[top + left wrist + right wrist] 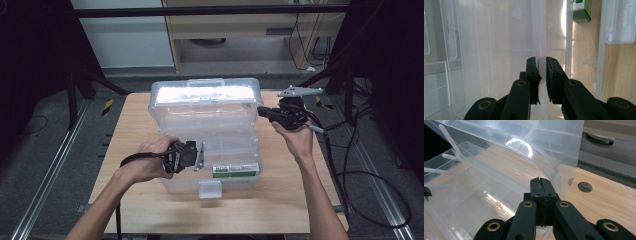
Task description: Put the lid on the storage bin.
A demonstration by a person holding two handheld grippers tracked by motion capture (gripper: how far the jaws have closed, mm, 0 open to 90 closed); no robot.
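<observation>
A clear plastic storage box [250,150] stands on the wooden table with its lid [205,107] raised at the far side. A small green and white carton [235,170] lies in its near right part and also appears as the carton [581,11]. My left gripper [192,156] reaches in from the box's left. In its own view the left gripper [542,60] is shut on a thin clear wall [542,37] of the box. My right gripper [264,111] is at the lid's right edge. The right gripper [540,180] has its jaws pressed flat together, tips touching the lid's rim [554,170].
Bare tabletop [135,130] lies left of the box, and more tabletop [604,202] with a round hole [585,186] lies right of it. The box's front latch [210,189] points toward the near edge. Cables [360,190] trail off the right side. Grey floor and a cabinet lie beyond.
</observation>
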